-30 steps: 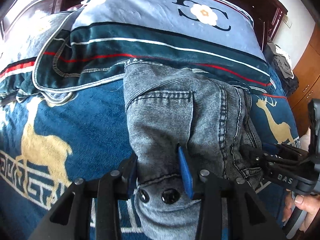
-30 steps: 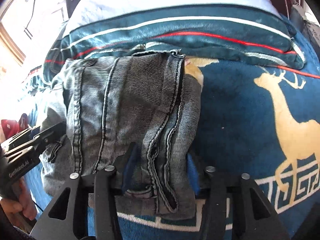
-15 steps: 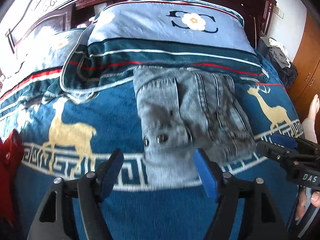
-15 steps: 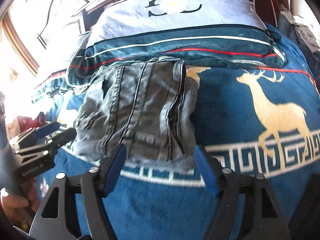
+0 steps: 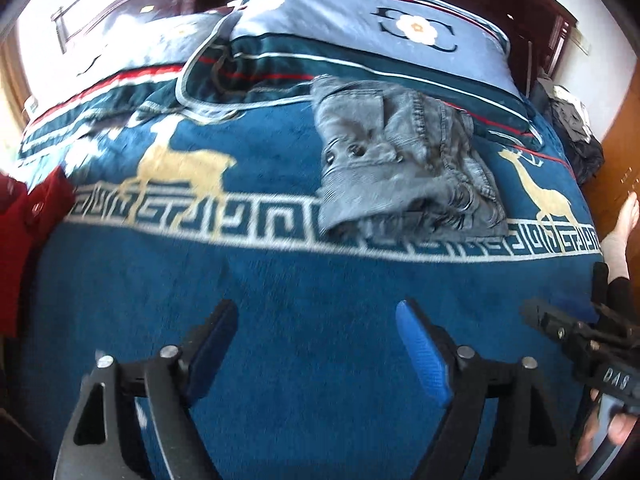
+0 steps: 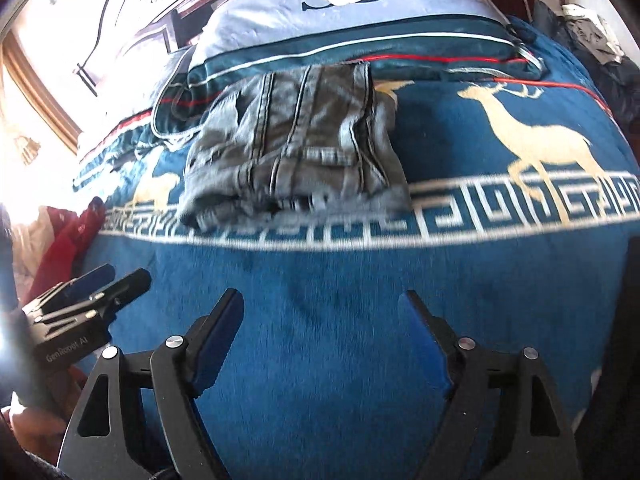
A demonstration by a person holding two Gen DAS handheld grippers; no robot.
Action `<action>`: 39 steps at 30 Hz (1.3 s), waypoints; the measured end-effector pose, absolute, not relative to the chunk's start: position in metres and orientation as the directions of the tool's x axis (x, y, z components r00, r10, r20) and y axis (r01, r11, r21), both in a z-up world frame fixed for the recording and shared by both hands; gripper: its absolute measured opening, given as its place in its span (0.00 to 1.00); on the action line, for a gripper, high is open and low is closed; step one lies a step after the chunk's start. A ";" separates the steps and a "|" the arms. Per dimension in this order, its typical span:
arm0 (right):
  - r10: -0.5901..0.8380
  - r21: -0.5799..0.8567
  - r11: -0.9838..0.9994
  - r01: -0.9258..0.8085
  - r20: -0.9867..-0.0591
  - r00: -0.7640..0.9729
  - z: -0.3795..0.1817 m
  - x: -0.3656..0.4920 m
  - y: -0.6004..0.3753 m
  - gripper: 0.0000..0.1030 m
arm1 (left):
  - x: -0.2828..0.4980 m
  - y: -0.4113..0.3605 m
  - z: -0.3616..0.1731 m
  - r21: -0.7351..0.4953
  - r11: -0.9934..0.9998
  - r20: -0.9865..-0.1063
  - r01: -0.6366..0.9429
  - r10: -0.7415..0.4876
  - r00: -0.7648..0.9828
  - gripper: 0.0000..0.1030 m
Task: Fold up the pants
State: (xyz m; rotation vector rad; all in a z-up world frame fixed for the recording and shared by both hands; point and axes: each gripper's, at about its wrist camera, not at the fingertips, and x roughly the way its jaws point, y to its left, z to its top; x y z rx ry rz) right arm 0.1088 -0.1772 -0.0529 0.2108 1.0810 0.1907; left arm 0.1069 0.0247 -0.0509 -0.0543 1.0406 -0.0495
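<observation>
The bedroom was sunlit, and the bed (image 5: pixel 304 320) under a blue plush blanket with gold deer and a white key-pattern border (image 5: pixel 256 224) filled both wrist views, dark wooden headboard behind.

My left gripper (image 5: pixel 316 344) hung over bare blanket with its jaws spread wide and nothing between the blue pads (image 5: pixel 420 356). My right gripper (image 6: pixel 320 332) was the same: jaws far apart, empty, above plain blue pile. A second earlier both had been pinched on the near edge of the grey corduroy pants (image 5: pixel 400 164); half a second earlier they had let go, and by this moment I had drawn them well back toward the foot of the bed.

The pants lay as a compact folded bundle across the patterned border, their far edge touching the striped teal and pale-blue pillow with a flower emblem (image 5: pixel 380 40). From the right wrist view the bundle (image 6: pixel 296 148) looked roughly rectangular, seams running up toward the pillow, the near edge slightly rumpled and blurred.

I judged the fold finished, or very nearly: the release left the stack holding its shape, so only a tidy-up of that loose near edge might remain. A red garment (image 5: pixel 24 224) sat at the bed's left margin, well apart.
</observation>
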 end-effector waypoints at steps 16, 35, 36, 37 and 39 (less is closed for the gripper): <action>0.231 0.239 0.970 -0.044 -0.853 0.468 -0.036 0.052 -0.166 0.87 | 0.061 0.021 -0.013 -0.025 0.999 -0.808 0.040 -0.044 0.587 0.99; 0.192 0.169 0.981 -0.094 -0.802 0.566 0.024 0.039 -0.166 0.91 | 0.039 0.003 0.026 0.110 0.993 -0.734 0.052 0.046 0.678 1.00; 0.188 0.162 0.982 -0.097 -0.798 0.573 0.027 0.039 -0.165 0.91 | 0.039 0.002 0.027 0.112 0.992 -0.733 0.053 0.046 0.679 1.00; 0.183 0.154 0.983 -0.099 -0.793 0.581 0.030 0.039 -0.165 0.91 | 0.038 0.001 0.028 0.110 0.992 -0.733 0.054 0.044 0.679 1.00; 0.177 0.140 0.984 -0.108 -0.786 0.592 0.037 0.039 -0.165 0.91 | 0.036 0.000 0.031 0.099 0.994 -0.730 0.053 0.036 0.683 1.00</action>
